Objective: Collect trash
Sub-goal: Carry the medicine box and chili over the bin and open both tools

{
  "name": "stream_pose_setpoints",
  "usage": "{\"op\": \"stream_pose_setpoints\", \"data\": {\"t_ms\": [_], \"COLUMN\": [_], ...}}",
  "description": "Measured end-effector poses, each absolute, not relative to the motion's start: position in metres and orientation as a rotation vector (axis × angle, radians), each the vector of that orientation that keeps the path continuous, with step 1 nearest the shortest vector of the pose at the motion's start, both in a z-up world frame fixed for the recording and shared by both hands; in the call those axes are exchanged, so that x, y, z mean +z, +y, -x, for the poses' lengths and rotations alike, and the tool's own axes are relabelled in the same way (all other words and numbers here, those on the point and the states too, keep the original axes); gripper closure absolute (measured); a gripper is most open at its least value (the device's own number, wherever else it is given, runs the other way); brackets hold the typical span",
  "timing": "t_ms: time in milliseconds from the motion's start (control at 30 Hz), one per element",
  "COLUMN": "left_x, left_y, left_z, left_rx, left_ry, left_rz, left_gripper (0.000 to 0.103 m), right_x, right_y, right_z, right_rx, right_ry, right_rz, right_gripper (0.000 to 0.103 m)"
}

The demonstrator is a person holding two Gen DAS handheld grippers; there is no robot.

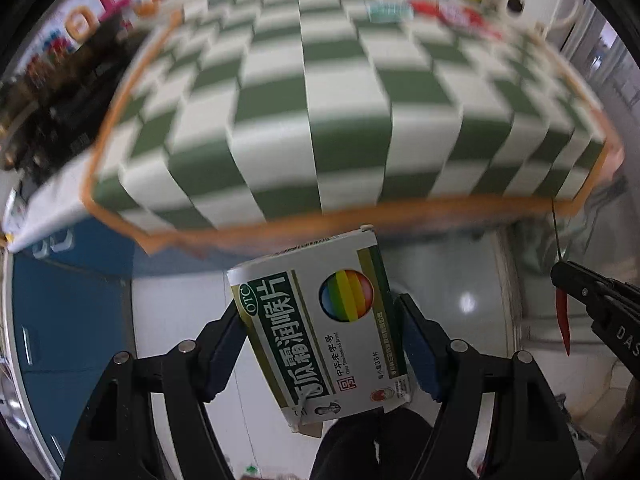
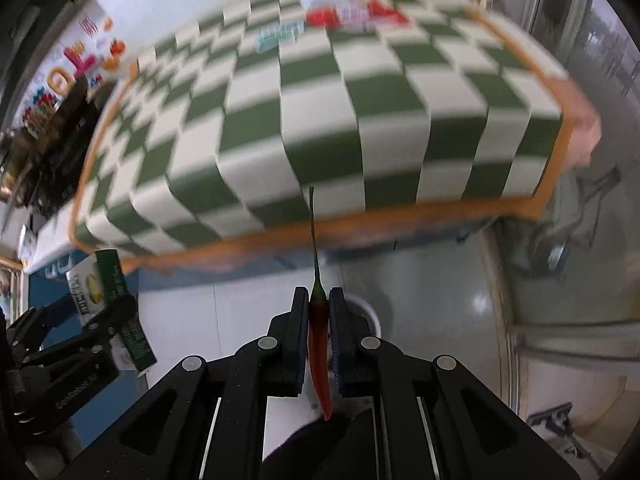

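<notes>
A: Left wrist view first: the left tongs [image 1: 320,344] are clamped on a white and green cardboard medicine box [image 1: 320,332] with a rainbow circle printed on it. It hangs off the tabletop, past the near edge of the green and white checked tablecloth [image 1: 340,92], over the pale tiled floor [image 1: 440,280].

B: What worries you about it?

A: The box sits skewed between the pads and is held only by its side walls. Thin card could buckle, and then it would slide out and drop to the floor.

B: And on the right?

A: The right tongs [image 2: 319,344] are closed on a slim red chilli pepper [image 2: 319,352] with a long green stem [image 2: 314,240]. It too is off the tabletop, beyond the near edge, stem forward and tip hanging back past the pads.

B: That looks a slight grip.

A: It is. The pepper is smooth and tapered, so a quick swing could let it slip downward. Squeeze harder and it may split.

B: Anything else?

A: More litter, a red wrapper [image 2: 352,14] and a pale packet [image 2: 280,34], lies near the far edge, blurred. A round white rim [image 2: 370,312] shows on the floor behind the right tongs; I can't tell if it's the bin, so misjudging the drop is possible.
</notes>
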State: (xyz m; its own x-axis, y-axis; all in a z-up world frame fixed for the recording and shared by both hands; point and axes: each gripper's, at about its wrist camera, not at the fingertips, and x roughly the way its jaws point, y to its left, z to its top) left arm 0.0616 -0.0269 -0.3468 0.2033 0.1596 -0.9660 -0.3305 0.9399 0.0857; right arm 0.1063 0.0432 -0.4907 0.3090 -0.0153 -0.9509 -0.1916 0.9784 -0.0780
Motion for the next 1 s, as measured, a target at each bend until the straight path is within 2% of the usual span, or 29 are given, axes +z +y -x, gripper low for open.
{"op": "stream_pose_setpoints", "data": {"t_ms": [267, 567, 733, 933, 967, 1000], "left_x": [-0.514, -0.708, -0.768, -0.792, -0.791, -0.789], "left_y": [-0.045, -0.064, -0.079, -0.074, -0.073, -0.067], "left_z": [-0.069, -0.075, -0.075, -0.067, -0.065, -0.062], "left_rx": [0.33, 0.297, 0.262, 0.26, 0.278, 0.292], "left_ry": [1.535, 1.698, 1.744, 1.761, 1.756, 1.746], "left_rz": [0.243, 0.379, 0.421, 0.502, 0.49, 0.474], "left_gripper": [0.033, 0.033, 0.033, 0.031, 0.029, 0.02], "right_x": [-0.63, -0.828, -0.907, -0.957, -0.964, -0.968], "right_y": [-0.008, -0.093, -0.122, -0.132, -0.132, -0.132], "right_z": [-0.11, -0.12, -0.125, -0.129, -0.13, -0.128], "right_rx": [0.103, 0.041, 0.029, 0.043, 0.055, 0.053], "right_ry": [1.399, 1.57, 1.632, 1.678, 1.692, 1.697], "right_rz": [0.154, -0.004, -0.053, -0.081, -0.086, -0.081], "right_gripper": [0.093, 0.093, 0.093, 0.092, 0.092, 0.092]}}
